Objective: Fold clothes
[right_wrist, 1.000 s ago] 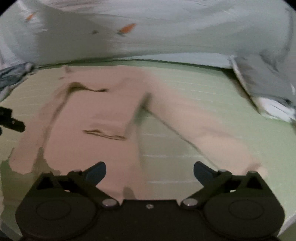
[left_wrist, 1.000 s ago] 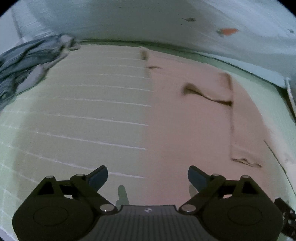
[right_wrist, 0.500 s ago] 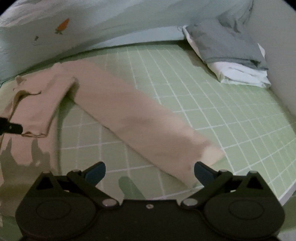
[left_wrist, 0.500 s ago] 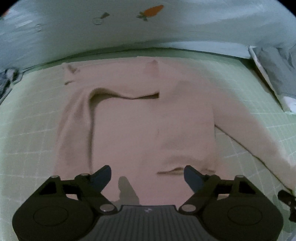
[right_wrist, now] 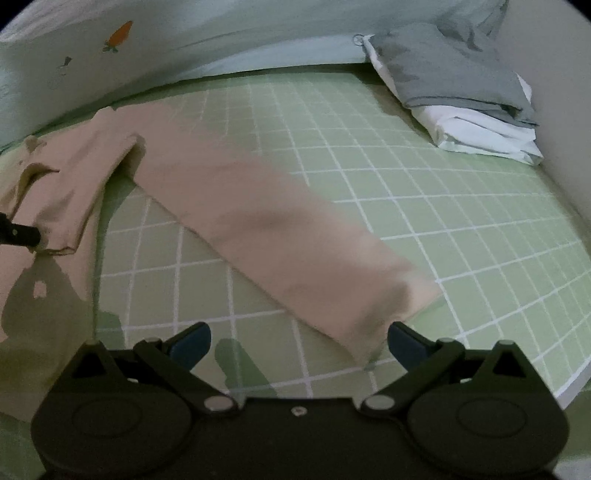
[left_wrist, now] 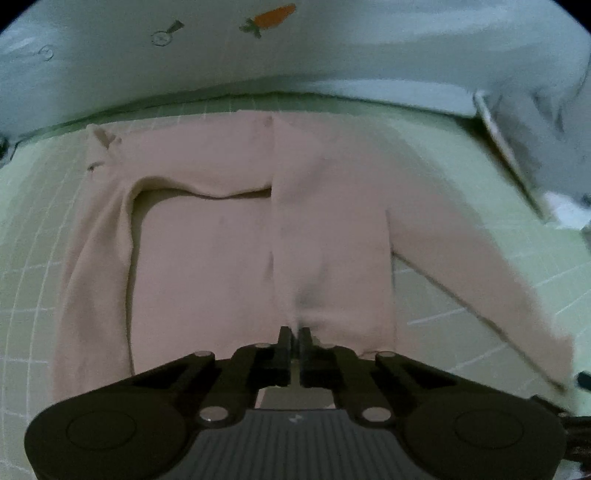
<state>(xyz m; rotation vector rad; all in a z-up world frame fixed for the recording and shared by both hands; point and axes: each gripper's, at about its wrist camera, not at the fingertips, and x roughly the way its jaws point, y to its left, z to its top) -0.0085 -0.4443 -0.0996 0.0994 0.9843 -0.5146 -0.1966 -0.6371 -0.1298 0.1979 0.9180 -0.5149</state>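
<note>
A pale pink long-sleeved top (left_wrist: 229, 251) lies flat on the green checked sheet (left_wrist: 29, 206). One sleeve is folded across its body. The other sleeve (right_wrist: 266, 236) stretches out to the right. My left gripper (left_wrist: 294, 332) is shut on the cuff of the folded sleeve, near the top's lower hem. My right gripper (right_wrist: 299, 338) is open just above the cuff of the stretched sleeve, which lies between its fingers. The left gripper's tip shows at the left edge of the right wrist view (right_wrist: 20, 234).
A pale blue quilt with a carrot print (left_wrist: 273, 16) runs along the far side. A folded grey and white stack (right_wrist: 465, 92) lies at the far right. The sheet's edge drops off at the right (right_wrist: 561, 384).
My left gripper has closed on the folded sleeve's cuff after being open. My right gripper has moved nearer to the stretched sleeve's cuff and stays open.
</note>
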